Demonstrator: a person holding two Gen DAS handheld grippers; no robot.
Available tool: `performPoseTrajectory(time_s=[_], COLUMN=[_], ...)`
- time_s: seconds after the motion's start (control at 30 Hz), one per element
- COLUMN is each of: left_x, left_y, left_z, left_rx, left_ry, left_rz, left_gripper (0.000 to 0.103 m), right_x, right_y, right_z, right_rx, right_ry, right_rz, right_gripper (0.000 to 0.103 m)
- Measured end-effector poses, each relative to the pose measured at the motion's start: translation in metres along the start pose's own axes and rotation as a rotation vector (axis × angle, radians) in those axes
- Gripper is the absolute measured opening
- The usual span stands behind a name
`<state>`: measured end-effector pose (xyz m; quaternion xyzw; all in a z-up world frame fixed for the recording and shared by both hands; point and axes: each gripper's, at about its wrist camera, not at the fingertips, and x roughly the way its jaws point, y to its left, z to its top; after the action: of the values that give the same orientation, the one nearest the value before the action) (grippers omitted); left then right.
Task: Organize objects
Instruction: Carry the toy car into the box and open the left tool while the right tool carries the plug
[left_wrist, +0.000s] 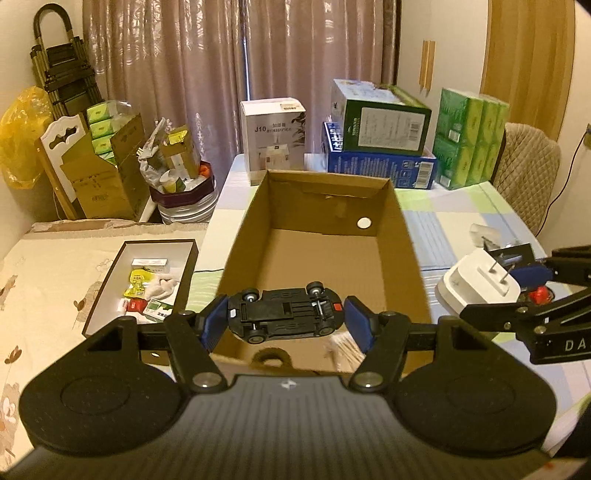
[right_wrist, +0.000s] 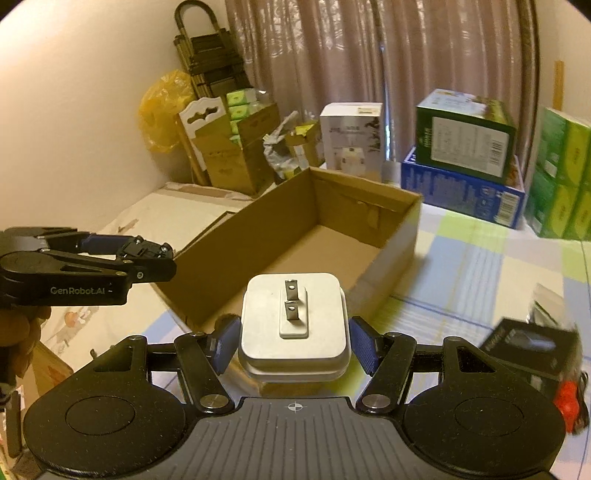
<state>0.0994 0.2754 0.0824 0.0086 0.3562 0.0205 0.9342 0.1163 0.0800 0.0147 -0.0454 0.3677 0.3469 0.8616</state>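
The open cardboard box (left_wrist: 321, 258) has a bare floor, its near rim just below the left gripper (left_wrist: 284, 321), whose jaws clamp a toy car (left_wrist: 282, 314) upside down, long axis 9-to-3. The right gripper (right_wrist: 293, 341) at 3 o'clock clamps a white charger (right_wrist: 293, 325), prongs up, short of the box wall. Stacked boxes (left_wrist: 380, 144) stand at 12

The contents of the shallow white tray (left_wrist: 110, 275) are too small to be identified. A pale streaked object (left_wrist: 341, 347) beside the left gripper's blue pad is smeared by blur. In the right wrist view, a black box (right_wrist: 524, 349) and a red item (right_wrist: 567, 404) are blurred and partly hidden behind the gripper body. The person's hand (right_wrist: 20, 341) is cut off by the left edge.
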Motion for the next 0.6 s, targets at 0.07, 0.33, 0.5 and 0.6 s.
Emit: performPoseTrajectory(time_s=[0.07,0.33,0.5,0.6], left_x=[0.010,0.058,0.079,0.087], left_y=[0.006,0.013,0.014,0.016], left_z=[0.003,0.006,0.007,0.008], left_rx=[0.000,0.029,0.021,0.019], left_ry=[0.013,0.070,0.089,0.094], left_rz=[-0.008,-0.040,-0.072,-0.071], left_gripper=[0.063,0.063,0.064,0.081], right_x=[0.012,0.044,0.059,0.063], right_y=[0.001,-0.008,-0.018,-0.021], right_z=[0.006,0.018,0.019,0.018], right_rx=[-0.005,-0.006,0.009,0.022], right_ry=[0.006,0.025,0.040,0.041], right_rz=[0.002,-0.002,-0.015,-0.014], right_gripper=[0.061,0.061,0.061,0.061])
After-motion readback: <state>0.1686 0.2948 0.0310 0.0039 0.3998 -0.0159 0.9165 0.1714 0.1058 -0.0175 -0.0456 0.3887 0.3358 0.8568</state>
